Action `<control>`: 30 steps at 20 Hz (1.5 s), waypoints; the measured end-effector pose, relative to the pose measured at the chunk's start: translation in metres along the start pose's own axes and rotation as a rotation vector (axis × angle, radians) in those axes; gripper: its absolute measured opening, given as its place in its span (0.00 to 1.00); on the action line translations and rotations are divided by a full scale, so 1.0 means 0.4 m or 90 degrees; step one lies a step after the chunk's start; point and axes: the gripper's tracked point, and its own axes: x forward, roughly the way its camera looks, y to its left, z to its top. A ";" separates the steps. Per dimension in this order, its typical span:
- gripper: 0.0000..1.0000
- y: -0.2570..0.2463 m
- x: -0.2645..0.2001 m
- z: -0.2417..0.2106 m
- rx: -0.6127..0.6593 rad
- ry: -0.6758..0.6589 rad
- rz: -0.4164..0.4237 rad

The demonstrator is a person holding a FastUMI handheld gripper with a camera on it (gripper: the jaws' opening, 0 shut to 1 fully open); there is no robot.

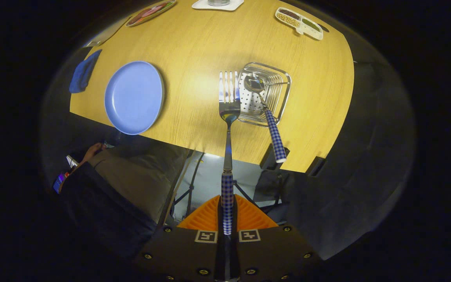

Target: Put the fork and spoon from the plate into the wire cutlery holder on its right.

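Gripper view: gripper point(227, 219) pinches fork point(228, 117) by handle, tines beside wire holder point(264, 94) near table's point(194, 43) front edge; spoon point(266, 113) already inside. You shd shift right, tip tines down, lower w/o knocking spoon.

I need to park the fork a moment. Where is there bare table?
The widest bare stretch lies between the plate and the holder, running back toward the coaster and divided tray. The holder already has the spoon. The gripper is shut on the fork.
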 end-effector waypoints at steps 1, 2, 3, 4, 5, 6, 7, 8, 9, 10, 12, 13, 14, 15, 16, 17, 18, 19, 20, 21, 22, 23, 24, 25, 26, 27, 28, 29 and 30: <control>0.05 -0.012 0.003 0.009 0.004 0.009 0.000; 0.06 -0.023 0.011 0.010 0.011 0.020 0.000; 0.05 -0.027 0.014 0.014 0.019 0.035 0.003; 0.05 -0.024 0.015 0.022 0.020 0.044 0.011; 0.05 -0.019 0.016 0.028 0.022 0.057 0.021; 0.06 -0.012 0.018 0.032 0.023 0.071 0.029; 0.05 -0.015 0.011 0.034 0.018 0.086 0.028; 0.05 -0.023 0.019 0.035 0.015 0.100 0.019; 0.05 -0.031 0.014 0.043 0.013 0.109 0.008; 0.05 -0.041 0.017 0.052 0.013 0.115 0.002; 0.05 -0.047 0.014 0.073 0.017 0.130 -0.001; 0.05 -0.052 0.014 0.077 0.015 0.146 -0.006; 0.05 -0.058 0.017 0.077 0.014 0.160 -0.012; 0.05 -0.065 0.017 0.083 0.012 0.172 -0.018; 0.05 -0.066 0.017 0.093 0.011 0.181 -0.021; 0.05 -0.066 0.020 0.106 0.010 0.191 -0.022; 0.05 -0.070 0.023 0.116 0.010 0.196 -0.025; 0.05 -0.074 0.020 0.134 0.008 0.200 -0.031; 0.05 -0.080 0.016 0.144 0.008 0.204 -0.034; 0.05 -0.084 0.013 0.157 0.007 0.210 -0.037; 0.05 -0.088 0.011 0.153 0.005 0.216 -0.041; 0.05 -0.090 0.009 0.156 0.000 0.224 -0.047; 0.05 -0.091 0.007 0.162 -0.003 0.233 -0.052; 0.05 -0.094 0.008 0.165 -0.005 0.242 -0.053; 0.05 -0.097 0.012 0.167 -0.004 0.246 -0.056; 0.05 -0.101 0.009 0.175 -0.004 0.247 -0.057; 0.05 -0.101 0.016 0.175 -0.004 0.249 -0.061; 0.09 -0.105 0.013 0.181 -0.007 0.249 -0.063; 0.09 -0.099 0.005 0.183 -0.009 0.247 -0.062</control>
